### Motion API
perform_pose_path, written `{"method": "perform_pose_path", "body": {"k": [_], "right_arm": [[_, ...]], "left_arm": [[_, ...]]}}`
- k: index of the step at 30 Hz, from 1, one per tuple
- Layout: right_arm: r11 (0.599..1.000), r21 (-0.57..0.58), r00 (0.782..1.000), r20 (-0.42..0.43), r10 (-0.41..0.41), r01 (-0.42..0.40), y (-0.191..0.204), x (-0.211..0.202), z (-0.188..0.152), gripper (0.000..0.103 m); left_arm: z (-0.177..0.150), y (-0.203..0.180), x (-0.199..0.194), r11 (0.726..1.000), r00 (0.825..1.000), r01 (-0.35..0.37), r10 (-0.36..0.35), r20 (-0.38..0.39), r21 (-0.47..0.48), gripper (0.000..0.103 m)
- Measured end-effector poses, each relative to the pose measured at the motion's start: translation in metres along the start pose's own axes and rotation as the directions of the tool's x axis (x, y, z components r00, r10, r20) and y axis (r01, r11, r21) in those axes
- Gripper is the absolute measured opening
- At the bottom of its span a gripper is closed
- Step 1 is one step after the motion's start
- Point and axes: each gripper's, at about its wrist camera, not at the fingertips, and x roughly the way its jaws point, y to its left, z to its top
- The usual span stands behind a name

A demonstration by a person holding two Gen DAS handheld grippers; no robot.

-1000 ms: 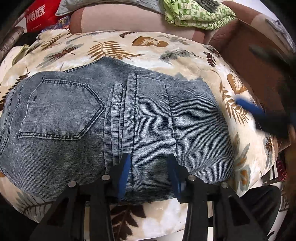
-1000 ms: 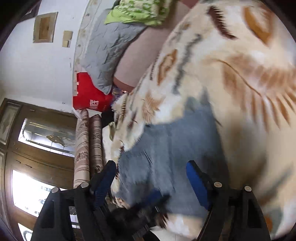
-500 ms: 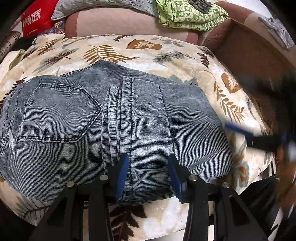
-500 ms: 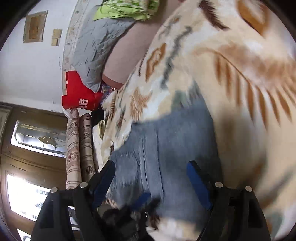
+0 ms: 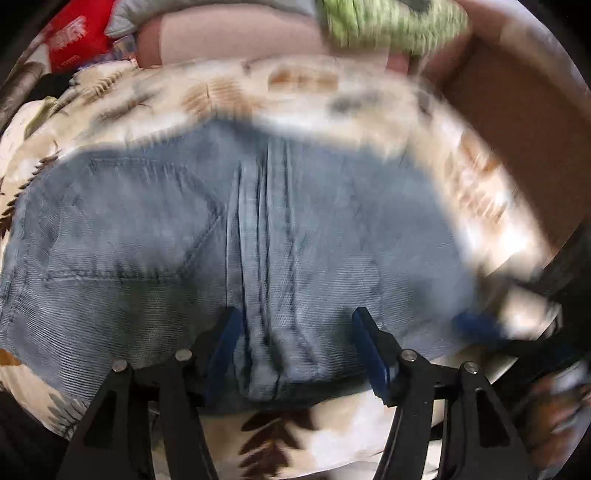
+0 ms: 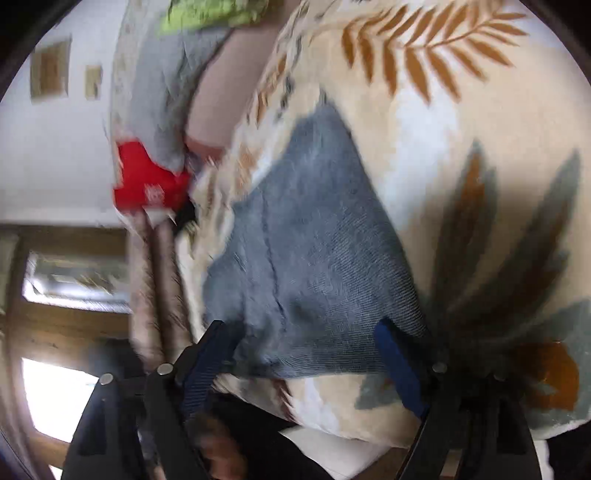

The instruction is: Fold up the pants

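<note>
The left gripper (image 5: 297,345) is pointed steeply down at the near edge of the pants (image 5: 229,236), its jaws opening; denim with the raised centre seam is seen between the blue pads, which stand apart from it on both sides, so nothing is gripped. The pants, folded grey-blue jeans, are spread flat on the leaf-print blanket (image 5: 229,92), with the back pocket (image 5: 133,221) seen left of the left gripper and the seam running straight away from it. The right gripper (image 6: 306,354) is held wide at the pants' right end; the near corner of the pants (image 6: 314,266) is framed between its pads, the right pad just at the denim edge, but contact cannot be told through the blur. In the left wrist view the right gripper (image 5: 476,326) is seen as a blue-tipped smear just beside the right edge of the pants. Beyond the pants' far edge more blanket is shown, then a pinkish cushion (image 5: 236,37) and a green patterned cloth (image 5: 388,22). A red bag (image 5: 77,40) is seen past the far left corner of the pants, with a grey pillow (image 6: 159,96) next to it. A brown board (image 5: 517,122) is seen off the pants' far right side. Both views are motion-blurred.
</note>
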Motion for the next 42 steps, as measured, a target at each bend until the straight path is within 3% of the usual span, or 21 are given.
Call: {"method": "perform_pose_path", "body": {"k": [3,6,9,10,11,13,14,15,17,19,23,26,27,29,31,33,36,38,39,42], "right_arm": [[0.996,-0.078,0.999,0.025,-0.043,0.045,0.029,-0.016,0.01,0.084],[0.99,-0.14,0.999,0.043,-0.015,0.021,0.056,-0.021,0.033,0.084],[0.983,-0.183,0.998,0.054,-0.018,0.028,0.074,-0.008,0.062,0.084],[0.983,-0.183,0.998,0.055,-0.022,0.032,0.074,0.0,0.075,0.084],[0.981,-0.189,0.998,0.053,-0.04,0.049,0.072,0.014,0.086,0.085],[0.979,-0.141,0.989,0.013,-0.149,0.149,0.044,0.048,0.109,0.085],[0.981,-0.106,0.986,-0.014,-0.167,0.164,0.03,0.061,0.114,0.085],[0.987,-0.092,0.992,0.011,-0.129,0.129,0.025,0.062,0.115,0.085],[0.986,-0.1,0.991,0.024,-0.129,0.131,0.037,0.054,0.111,0.085],[0.973,-0.142,0.983,0.042,-0.18,0.184,0.052,0.042,0.099,0.085],[0.977,-0.184,0.994,0.024,-0.103,0.106,0.062,0.022,0.061,0.087],[0.981,-0.138,0.99,-0.027,-0.142,0.137,0.033,0.038,0.04,0.091],[0.983,-0.144,0.993,-0.016,-0.119,0.115,0.023,0.041,0.037,0.091],[0.986,-0.126,0.994,-0.002,-0.111,0.11,0.031,0.031,0.038,0.091],[0.974,-0.168,0.989,0.021,-0.149,0.15,0.05,0.022,0.035,0.091],[0.97,-0.2,0.991,0.023,-0.133,0.135,0.061,0.016,0.028,0.091],[0.982,-0.165,0.995,0.045,-0.089,0.095,0.047,0.008,0.015,0.092],[0.984,-0.116,0.991,0.001,-0.136,0.136,0.021,0.025,0.012,0.092],[0.987,-0.116,0.994,0.014,-0.108,0.109,0.015,0.027,0.012,0.092],[0.986,-0.134,0.995,0.034,-0.096,0.1,0.029,0.012,0.01,0.092]], "left_arm": [[0.001,-0.007,-0.011,1.0,1.0,-0.002,0.001,0.025,0.009,0.064],[0.005,-0.009,-0.022,1.0,0.996,0.019,-0.02,0.083,0.015,0.065],[0.003,-0.009,-0.007,0.999,0.999,0.007,-0.009,0.04,0.034,0.07],[0.002,-0.007,0.001,0.999,1.0,-0.009,0.008,0.017,0.034,0.072],[-0.001,-0.008,0.001,0.999,0.999,-0.018,0.015,0.051,0.05,0.073],[-0.004,-0.011,0.0,0.997,0.997,-0.027,0.022,0.07,0.078,0.074],[-0.004,-0.01,0.001,0.997,0.997,-0.024,0.019,0.069,0.079,0.075],[-0.004,-0.008,0.0,0.997,0.997,-0.015,0.009,0.07,0.078,0.075],[-0.004,-0.005,0.001,0.998,0.997,0.008,-0.013,0.076,0.068,0.077],[-0.003,-0.006,0.001,0.997,0.997,0.01,-0.016,0.081,0.077,0.078],[-0.005,-0.001,0.0,0.997,0.995,0.045,-0.051,0.089,0.067,0.078],[-0.005,0.001,-0.001,0.997,0.994,0.064,-0.068,0.085,0.05,0.078],[-0.005,0.002,-0.003,0.997,0.994,0.068,-0.071,0.084,0.046,0.078],[-0.005,0.005,-0.009,0.996,0.992,0.08,-0.082,0.093,0.027,0.078],[-0.004,0.011,-0.017,0.995,0.989,0.1,-0.098,0.11,-0.011,0.078],[-0.001,0.017,-0.027,0.992,0.982,0.121,-0.115,0.147,-0.031,0.078],[0.002,0.025,-0.033,0.994,0.981,0.099,-0.089,0.172,-0.052,0.078],[0.004,0.03,-0.031,0.993,0.987,0.082,-0.069,0.147,-0.085,0.078],[0.003,0.031,-0.031,0.993,0.988,0.08,-0.067,0.136,-0.091,0.078],[0.001,0.034,-0.036,0.994,0.989,0.047,-0.032,0.145,-0.096,0.078]]}}
